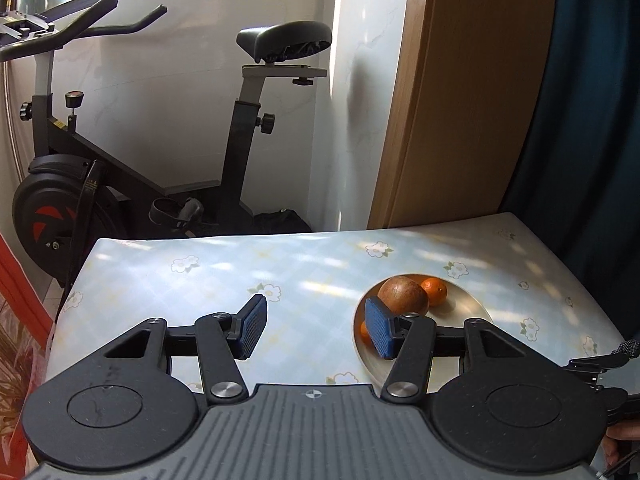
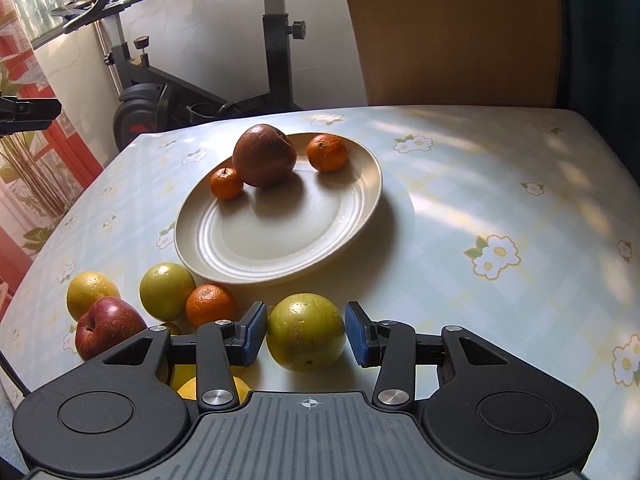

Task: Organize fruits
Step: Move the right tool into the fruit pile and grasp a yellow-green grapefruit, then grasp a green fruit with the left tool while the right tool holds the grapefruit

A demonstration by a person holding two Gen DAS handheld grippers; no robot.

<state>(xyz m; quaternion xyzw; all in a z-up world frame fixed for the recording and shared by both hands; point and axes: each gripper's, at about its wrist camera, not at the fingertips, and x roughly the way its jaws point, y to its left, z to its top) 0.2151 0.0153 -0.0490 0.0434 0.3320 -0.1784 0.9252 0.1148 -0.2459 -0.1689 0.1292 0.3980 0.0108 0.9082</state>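
A cream plate (image 2: 288, 236) on the flowered table holds a brown apple (image 2: 264, 155) and two mandarins (image 2: 327, 152) (image 2: 226, 183). My right gripper (image 2: 306, 334) is open with a yellow-green fruit (image 2: 306, 332) between its pads; small gaps show on both sides. Left of it lie another green fruit (image 2: 167, 290), a mandarin (image 2: 210, 305), a yellow orange (image 2: 91, 294), a red apple (image 2: 108, 328) and a yellow fruit (image 2: 192, 388) partly hidden under the gripper. My left gripper (image 1: 316, 326) is open and empty above the table, left of the plate (image 1: 472, 312) with the brown apple (image 1: 402, 295).
An exercise bike (image 1: 120, 152) stands beyond the table's far edge. A wooden panel (image 1: 460, 92) rises behind the table (image 1: 240, 272). A red patterned screen (image 2: 24, 168) stands at the left. The table's right half (image 2: 500, 200) is bare cloth.
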